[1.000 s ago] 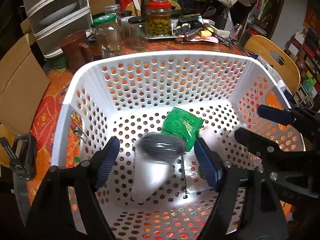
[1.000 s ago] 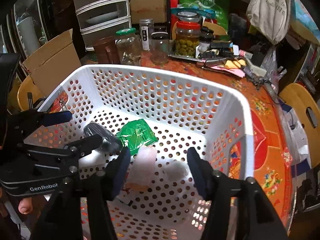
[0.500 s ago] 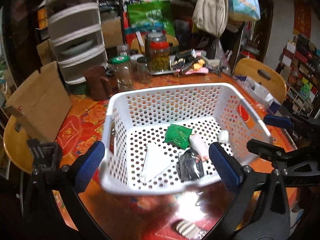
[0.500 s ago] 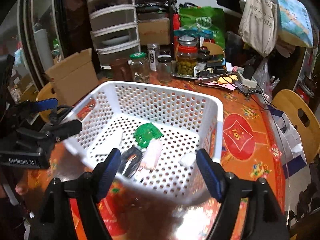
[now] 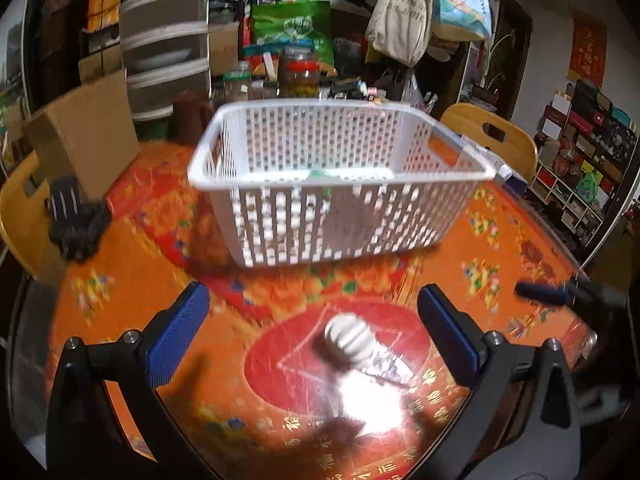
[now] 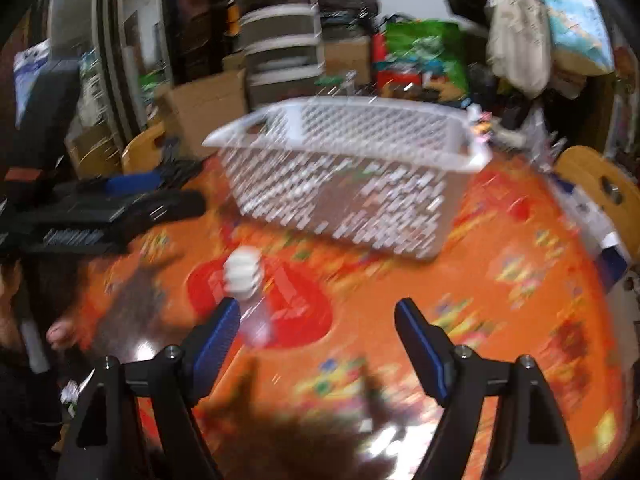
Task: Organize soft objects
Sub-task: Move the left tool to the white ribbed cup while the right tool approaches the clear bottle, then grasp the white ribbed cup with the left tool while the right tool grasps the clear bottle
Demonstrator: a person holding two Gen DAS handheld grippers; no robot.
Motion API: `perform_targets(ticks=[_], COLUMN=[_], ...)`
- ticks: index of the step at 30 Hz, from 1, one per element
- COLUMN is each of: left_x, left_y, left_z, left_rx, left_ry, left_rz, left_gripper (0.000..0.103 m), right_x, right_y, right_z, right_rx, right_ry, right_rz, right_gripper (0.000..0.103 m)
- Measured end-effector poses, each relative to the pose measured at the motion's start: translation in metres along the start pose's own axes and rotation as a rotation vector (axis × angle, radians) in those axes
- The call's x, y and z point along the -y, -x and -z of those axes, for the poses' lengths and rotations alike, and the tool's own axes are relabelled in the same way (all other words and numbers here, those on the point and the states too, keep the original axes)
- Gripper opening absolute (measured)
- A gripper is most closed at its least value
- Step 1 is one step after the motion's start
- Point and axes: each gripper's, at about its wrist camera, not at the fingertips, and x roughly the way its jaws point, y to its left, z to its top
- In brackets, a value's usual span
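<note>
Both grippers, left [image 5: 314, 336] and right [image 6: 318, 334], gape empty (blurred).

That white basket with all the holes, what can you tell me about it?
The white perforated plastic basket is rectangular, with a thick smooth rim, a handle cut-out in an end wall and sides that taper to a narrower base. It stands upright on the orange and red patterned tablecloth, beyond both claws, and neither touches it. Through the holes something dark and a bit of green show inside. Motion blur hides finer detail.

Perforated plastic basket [image 5: 340, 200], seemingly glossy tablecloth [image 5: 132, 280]
</note>
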Motion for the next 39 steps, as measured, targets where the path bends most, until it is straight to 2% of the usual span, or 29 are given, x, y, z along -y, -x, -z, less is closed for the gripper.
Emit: perform_targets(ticks=[1, 2, 3, 4, 7, 8, 9, 17, 19, 22, 26, 32, 39], left_x=[0.000, 0.000, 0.001, 0.002, 0.001, 0.000, -0.001, 0.006, 0.006, 0.007, 0.012, 0.013, 0.005], left_y=[-0.008, -0.015, -0.021, -0.027, -0.044, -0.048, -0.054, -0.063, -0.067, -0.069, -0.075, -0.087, -0.072], left_z=[0.005, 0.009, 0.013, 0.016, 0.020, 0.021, 0.023, 0.027, 0.026, 0.027, 0.029, 0.035, 0.036], left_rx=[-0.020, -0.042, -0.059, -0.074, -0.111, -0.124, -0.141, -0.144, -0.146, -0.145, -0.158, -0.190, -0.134], left_ry=[0.002, 0.004, 0.005, 0.003, 0.007, 0.015, 0.025, 0.006, 0.013, 0.013, 0.001, 0.015, 0.023], left_rz=[0.007, 0.018, 0.030, 0.040, 0.059, 0.067, 0.085, 0.117, 0.129, 0.142, 0.183, 0.177, 0.170], left_gripper=[0.102, 0.096, 0.088, 0.085, 0.068, 0.058, 0.055, 0.054, 0.054, 0.054, 0.045, 0.041, 0.041], right_x=[-0.004, -0.009, -0.012, -0.015, -0.028, -0.032, -0.037, -0.047, -0.047, -0.046, -0.044, -0.043, -0.041], right_y=[-0.006, -0.015, -0.020, -0.026, -0.036, -0.039, -0.042, -0.064, -0.067, -0.068, -0.067, -0.070, -0.065], right_z=[0.006, 0.012, 0.014, 0.016, 0.015, 0.015, 0.015, 0.009, 0.009, 0.012, 0.015, 0.014, 0.019], right_rx=[-0.017, -0.035, -0.045, -0.053, -0.059, -0.062, -0.066, -0.103, -0.106, -0.111, -0.100, -0.101, -0.090], right_ry=[-0.001, -0.002, 0.000, 0.001, 0.026, 0.040, 0.056, 0.090, 0.095, 0.107, 0.107, 0.107, 0.100], right_rz=[-0.020, -0.043, -0.056, -0.067, -0.099, -0.105, -0.106, -0.098, -0.094, -0.081, -0.090, -0.090, -0.082], right_gripper=[0.073, 0.071, 0.063, 0.058, 0.055, 0.054, 0.053, 0.047, 0.036, 0.026, 0.026, 0.026, 0.025])
